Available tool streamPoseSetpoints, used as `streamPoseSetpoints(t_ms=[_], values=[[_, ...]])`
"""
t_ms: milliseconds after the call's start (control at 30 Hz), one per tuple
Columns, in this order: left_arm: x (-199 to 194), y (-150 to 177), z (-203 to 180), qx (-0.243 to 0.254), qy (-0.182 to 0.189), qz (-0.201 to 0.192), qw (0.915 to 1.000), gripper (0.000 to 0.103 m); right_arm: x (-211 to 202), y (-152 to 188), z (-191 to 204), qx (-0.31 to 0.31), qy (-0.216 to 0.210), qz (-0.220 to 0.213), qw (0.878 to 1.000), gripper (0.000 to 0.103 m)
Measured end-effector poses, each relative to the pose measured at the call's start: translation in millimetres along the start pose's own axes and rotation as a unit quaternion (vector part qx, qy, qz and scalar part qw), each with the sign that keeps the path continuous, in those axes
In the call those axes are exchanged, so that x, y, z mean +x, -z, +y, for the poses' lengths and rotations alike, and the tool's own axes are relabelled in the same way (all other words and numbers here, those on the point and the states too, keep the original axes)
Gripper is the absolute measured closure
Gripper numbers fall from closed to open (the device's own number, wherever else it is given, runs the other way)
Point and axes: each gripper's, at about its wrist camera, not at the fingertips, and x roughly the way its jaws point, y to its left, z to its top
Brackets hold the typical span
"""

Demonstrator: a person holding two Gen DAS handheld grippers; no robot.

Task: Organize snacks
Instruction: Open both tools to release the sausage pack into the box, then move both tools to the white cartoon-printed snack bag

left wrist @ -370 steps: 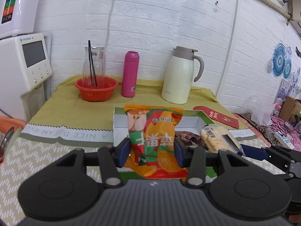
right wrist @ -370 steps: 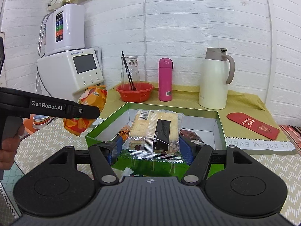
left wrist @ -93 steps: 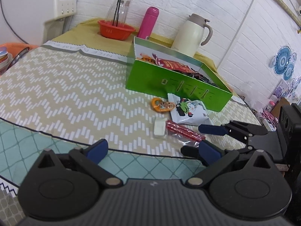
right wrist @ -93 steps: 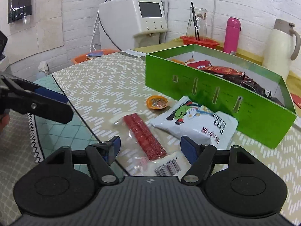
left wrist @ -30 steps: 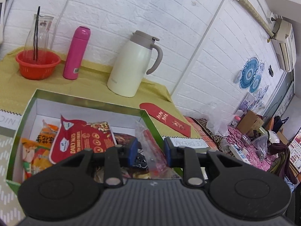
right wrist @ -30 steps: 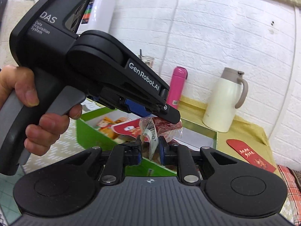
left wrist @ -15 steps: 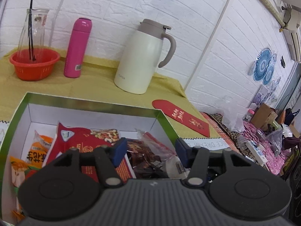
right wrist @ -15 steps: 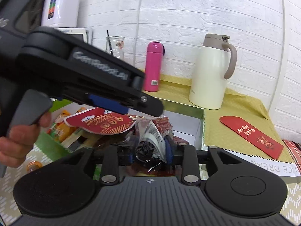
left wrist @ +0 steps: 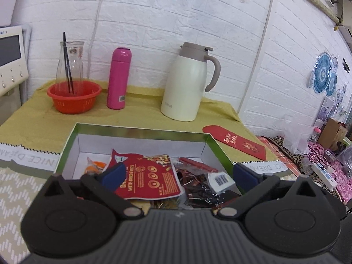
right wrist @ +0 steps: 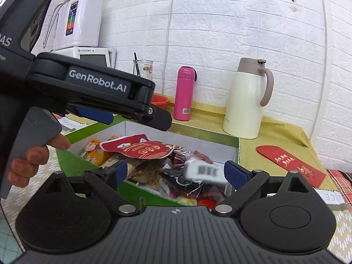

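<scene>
The green snack box (left wrist: 217,147) (right wrist: 72,162) holds several snack packs. A red nut pack (left wrist: 149,178) (right wrist: 140,148) lies on top. A red stick pack (left wrist: 195,165) lies beside it. A white barcoded packet (right wrist: 203,170) (left wrist: 221,181) is blurred, just over the pile near the box's right end. My left gripper (left wrist: 179,173) is open and empty over the box. My right gripper (right wrist: 176,172) is open and empty over the box's near edge. The left gripper body (right wrist: 92,90) crosses the right wrist view.
A cream thermos jug (left wrist: 189,83) (right wrist: 248,99), a pink bottle (left wrist: 118,78) (right wrist: 184,92), an orange basket with a glass carafe (left wrist: 73,96) stand at the back. A red envelope (left wrist: 235,142) (right wrist: 290,160) lies right of the box. A white appliance (right wrist: 79,22) stands left.
Both grippers have opened wide. The left let go of the red stick pack and the right let go of the barcoded packet; both now lie in the box.
</scene>
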Motion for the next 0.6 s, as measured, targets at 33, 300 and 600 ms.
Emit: streamPoseSetpoints(t_ms=[33,300,600], values=[[-4.9,1.5,-0.4,0.002,-0.002,-0.001,1.0,0.0,-4.3,0.4,2.4,-0.001,0.0,0.001,1.0,0.0],[-47.5,19.7,-3.4,0.009,-0.006,-0.009,0.9999,0.0,-36.2,9.3,23.9,-0.017,-0.013,0.007,1.0,0.0],[-88.8,46.3,2.1,0.006,0.013,-0.005,0.9999,0.0,-63.5,28.6,46.7,-0.015,-0.022,0.042,0.999,0.0]])
